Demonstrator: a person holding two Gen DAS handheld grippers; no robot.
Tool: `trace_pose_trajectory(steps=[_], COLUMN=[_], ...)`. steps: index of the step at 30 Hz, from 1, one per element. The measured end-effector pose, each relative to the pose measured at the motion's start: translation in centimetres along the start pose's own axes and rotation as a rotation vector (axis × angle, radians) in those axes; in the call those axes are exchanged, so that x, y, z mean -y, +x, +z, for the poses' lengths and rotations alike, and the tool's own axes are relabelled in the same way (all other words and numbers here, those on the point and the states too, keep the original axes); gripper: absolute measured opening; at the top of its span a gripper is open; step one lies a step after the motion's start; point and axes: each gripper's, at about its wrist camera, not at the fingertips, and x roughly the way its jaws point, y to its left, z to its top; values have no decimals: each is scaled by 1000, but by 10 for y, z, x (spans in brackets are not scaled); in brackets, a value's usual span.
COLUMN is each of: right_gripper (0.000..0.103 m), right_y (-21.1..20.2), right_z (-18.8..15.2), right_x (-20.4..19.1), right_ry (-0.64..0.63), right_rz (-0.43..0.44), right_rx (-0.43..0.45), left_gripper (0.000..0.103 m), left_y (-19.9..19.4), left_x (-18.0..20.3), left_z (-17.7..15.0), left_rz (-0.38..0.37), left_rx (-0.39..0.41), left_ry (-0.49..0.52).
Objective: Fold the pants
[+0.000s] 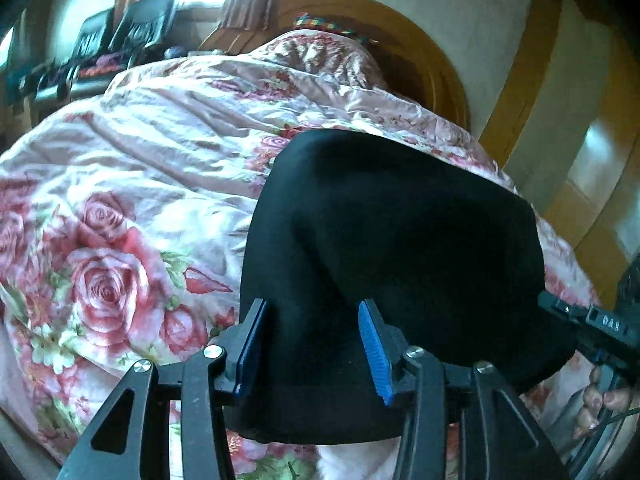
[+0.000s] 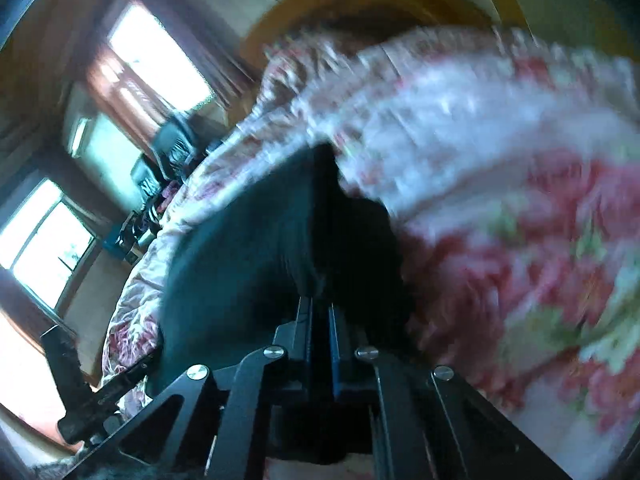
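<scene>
The black pants [image 1: 384,248] lie folded in a thick bundle on the rose-print bedspread [image 1: 120,200]. My left gripper [image 1: 314,316] is open, its blue-padded fingers [image 1: 374,344] astride the near edge of the pants without pinching them. My right gripper shows at the right edge of the left wrist view [image 1: 560,308], gripping the pants' right side. In the right wrist view my right gripper [image 2: 320,308] is shut on a fold of the black pants [image 2: 256,248], and the view is blurred by motion.
A curved wooden headboard [image 1: 440,52] stands at the far end of the bed. Black chairs and clutter [image 1: 120,36] sit by the bright windows [image 2: 160,52] beyond the left side. Wooden floor [image 1: 592,184] shows to the right of the bed.
</scene>
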Motion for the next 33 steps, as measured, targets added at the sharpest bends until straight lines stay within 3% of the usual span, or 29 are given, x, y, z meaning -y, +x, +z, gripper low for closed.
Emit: trace_pose_trajectory(steps=[2, 4, 6, 7, 8, 10, 11, 12, 14, 17, 20, 22, 23, 24, 26, 29, 33], right_gripper=[9, 18, 67, 73, 72, 54, 33, 20, 13, 10, 11, 12, 15, 24, 30, 32, 32], right_y=[0, -4, -7, -8, -9, -4, 0, 0, -10, -17, -2, 0, -3, -9, -22, -44, -20], right_z=[2, 1, 2, 2, 1, -2, -4, -5, -2, 2, -8, -9, -8, -5, 3, 20, 43], right_x=[-1, -2, 1, -1, -4, -20, -29, -36, -36, -34, -36, -40, -42, -44, -49, -64, -85], right_ry=[-8, 28, 101, 114, 105, -12, -91, -155, -144, -139, -208, -229, -234, -231, -221, -236, -287], right_rz=[-2, 44, 165, 187, 179, 85, 2, -61, -46, -75, -162, -199, -206, -217, -209, -128, -96], right_rx=[5, 15, 16, 25, 35, 4, -18, -16, 17, 43, -24, -20, -18, -6, 55, 151, 72], left_gripper=[46, 46, 46, 46, 46, 46, 46, 46, 46, 46, 46, 46, 46, 46, 46, 46, 47], left_y=[0, 1, 1, 1, 1, 0, -2, -3, -7, -10, -3, -2, -4, -6, -15, -33, -20], left_x=[9, 13, 13, 12, 12, 12, 13, 15, 21, 30, 35, 35, 35, 34, 33, 39, 55], left_z=[-2, -4, -4, -4, -3, -3, -3, -3, -2, -3, -7, -8, -5, -3, 9, 28, 55], left_rz=[35, 60, 58, 55, 53, 56, 66, 70, 80, 104, 137, 146, 143, 140, 129, 101, 75], left_rx=[11, 17, 20, 19, 18, 18, 19, 21, 30, 54, 36, 34, 30, 27, 41, 123, 99], left_ry=[55, 87, 84, 77, 72, 70, 72, 77, 97, 141, 185, 201, 199, 195, 168, 156, 214])
